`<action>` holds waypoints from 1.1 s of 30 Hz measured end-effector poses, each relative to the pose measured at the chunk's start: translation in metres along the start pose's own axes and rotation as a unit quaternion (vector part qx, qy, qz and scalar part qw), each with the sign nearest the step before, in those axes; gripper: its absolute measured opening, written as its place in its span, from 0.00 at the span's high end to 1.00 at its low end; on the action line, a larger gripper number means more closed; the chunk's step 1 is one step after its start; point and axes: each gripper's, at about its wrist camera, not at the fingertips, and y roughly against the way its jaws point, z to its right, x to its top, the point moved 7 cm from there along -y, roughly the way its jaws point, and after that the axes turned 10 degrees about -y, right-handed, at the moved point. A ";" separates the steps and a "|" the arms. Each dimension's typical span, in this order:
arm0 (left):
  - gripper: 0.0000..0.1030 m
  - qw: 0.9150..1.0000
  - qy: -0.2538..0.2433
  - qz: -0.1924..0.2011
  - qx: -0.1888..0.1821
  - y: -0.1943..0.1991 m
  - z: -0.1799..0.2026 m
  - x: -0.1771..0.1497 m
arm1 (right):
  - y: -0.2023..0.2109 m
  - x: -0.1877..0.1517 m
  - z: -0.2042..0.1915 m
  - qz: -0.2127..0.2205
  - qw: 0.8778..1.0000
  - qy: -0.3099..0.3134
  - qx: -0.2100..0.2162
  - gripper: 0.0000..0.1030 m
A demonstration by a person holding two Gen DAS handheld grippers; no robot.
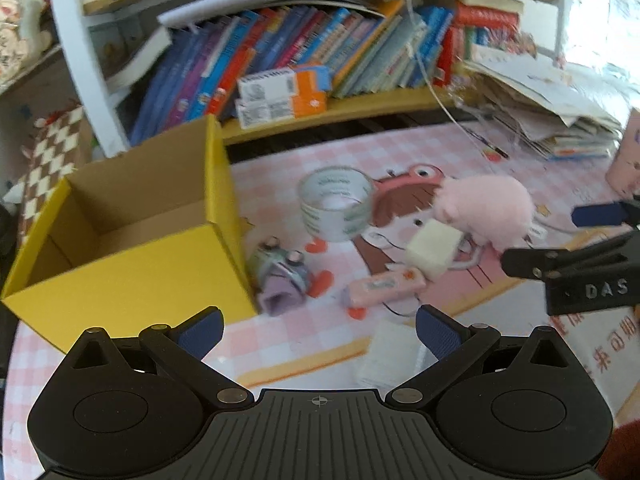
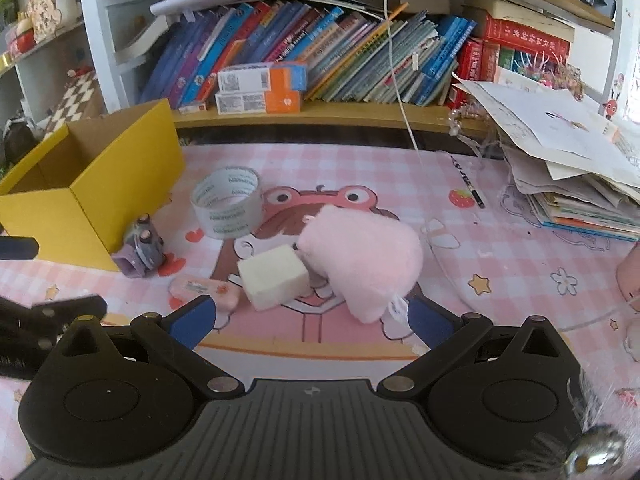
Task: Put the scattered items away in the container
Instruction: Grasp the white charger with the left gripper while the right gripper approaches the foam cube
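An open yellow cardboard box stands at the left of the pink mat and looks empty. Scattered beside it lie a clear tape roll, a small purple-grey toy, a pink eraser-like bar, a cream foam block and a pink plush. My left gripper is open and empty, near the box. My right gripper is open and empty, just short of the block and plush.
A shelf of leaning books and two orange-white cartons runs along the back. A stack of papers sits back right. A pencil and a white cable cross the mat. A pink cup stands far right.
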 end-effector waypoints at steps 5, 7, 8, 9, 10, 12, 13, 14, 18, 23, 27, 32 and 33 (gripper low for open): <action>0.01 0.998 -0.053 -0.014 -0.036 -0.010 0.031 -0.005 | -0.005 -0.006 0.009 -0.021 1.000 0.001 -0.013 0.02; 0.02 0.996 -0.073 -0.014 -0.050 -0.014 0.042 -0.005 | -0.008 -0.006 0.012 -0.027 1.000 -0.003 -0.012 0.04; 0.04 0.995 -0.081 -0.014 -0.056 -0.016 0.047 -0.005 | -0.009 -0.006 0.013 -0.029 1.000 -0.004 -0.010 0.06; 0.10 0.994 -0.088 -0.017 -0.062 -0.018 0.052 -0.005 | -0.011 -0.006 0.014 -0.031 0.999 -0.005 -0.009 0.09; 0.17 0.993 -0.093 -0.020 -0.067 -0.021 0.055 -0.006 | -0.012 -0.006 0.015 -0.033 0.999 -0.006 -0.007 0.12; 0.25 0.992 -0.098 -0.034 -0.072 -0.028 0.059 -0.008 | -0.014 -0.006 0.016 -0.037 0.999 -0.007 0.000 0.13; 0.28 0.992 -0.099 -0.041 -0.073 -0.032 0.060 -0.009 | -0.015 -0.006 0.016 -0.039 0.999 -0.007 0.003 0.14; 0.29 0.991 -0.097 -0.047 -0.073 -0.035 0.059 -0.010 | -0.017 -0.005 0.015 -0.040 0.999 -0.007 0.007 0.14; 0.36 0.992 -0.083 -0.066 -0.071 -0.045 0.052 -0.013 | -0.021 -0.004 0.010 -0.046 0.999 -0.001 0.024 0.14; 0.41 0.992 -0.065 -0.080 -0.078 -0.056 0.046 -0.015 | -0.029 -0.006 0.005 -0.058 0.998 0.006 0.037 0.14; 0.51 0.991 -0.048 -0.088 -0.091 -0.063 0.044 -0.018 | -0.034 -0.008 0.001 -0.066 0.997 0.012 0.043 0.14; 0.55 0.990 -0.036 -0.090 -0.100 -0.066 0.041 -0.021 | -0.041 -0.010 -0.002 -0.076 0.996 0.019 0.046 0.23; 0.55 0.990 -0.036 -0.089 -0.100 -0.066 0.041 -0.021 | -0.042 -0.010 -0.002 -0.077 0.996 0.021 0.048 0.25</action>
